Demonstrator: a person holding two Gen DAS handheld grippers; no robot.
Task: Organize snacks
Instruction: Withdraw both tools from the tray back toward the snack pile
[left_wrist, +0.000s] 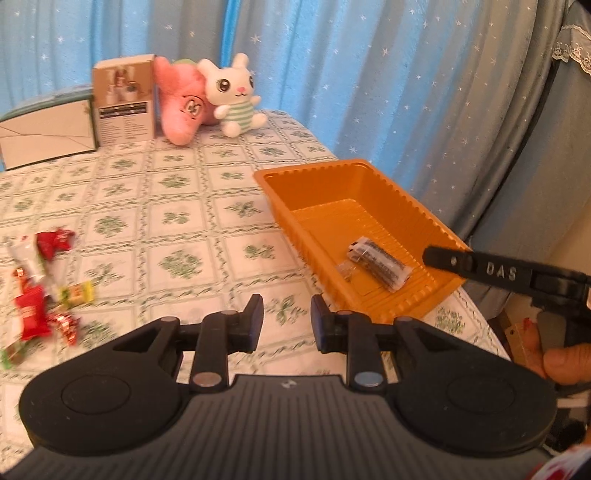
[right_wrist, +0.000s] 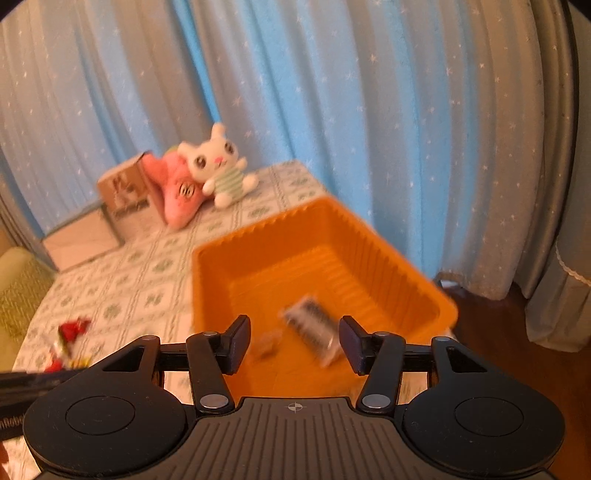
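An orange plastic tray stands at the table's right edge. Inside it lie a dark-printed clear snack packet and a small clear wrapper. A pile of several red, white and green wrapped snacks lies on the cloth to the left. My left gripper hovers over the cloth between pile and tray, open, nothing between its jaws. My right gripper hangs above the tray's near end, open and holding nothing; one of its fingers reaches over the tray's right rim.
At the table's back stand a brown printed box, a pink plush, a white rabbit plush and a framed panel. Blue and grey starred curtains hang behind. The table edge runs just right of the tray.
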